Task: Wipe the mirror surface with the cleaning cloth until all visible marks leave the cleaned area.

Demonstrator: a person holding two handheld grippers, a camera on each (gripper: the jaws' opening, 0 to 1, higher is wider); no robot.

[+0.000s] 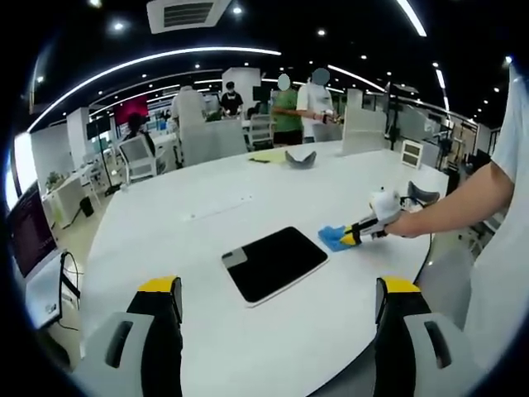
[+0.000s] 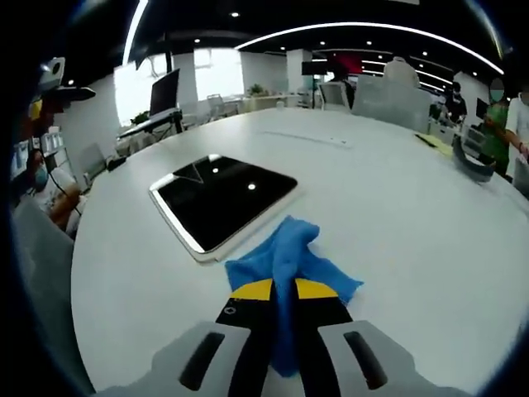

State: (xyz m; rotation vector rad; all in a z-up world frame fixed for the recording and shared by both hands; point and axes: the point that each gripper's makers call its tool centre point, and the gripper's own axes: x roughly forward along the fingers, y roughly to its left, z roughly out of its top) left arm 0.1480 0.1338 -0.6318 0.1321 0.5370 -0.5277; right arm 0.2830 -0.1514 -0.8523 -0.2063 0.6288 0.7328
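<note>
Right tool [image 2: 283, 291] pinches blue cloth [image 2: 289, 252] just beside the mirror [image 2: 221, 197]

Grey claw [image 2: 283, 291] bodies, black jaws tipped yellow; white short sleeve [image 1: 514, 124]

The mirror [image 2: 221, 198] looks dark, glossy and reflective; the blue cloth [image 2: 289, 265] soft and matt; the white tabletop [image 2: 413, 215] smooth.

Right gripper [image 2: 283, 291] clamps closed low ahead; left gripper [image 1: 279, 299] gapes wide.
</note>
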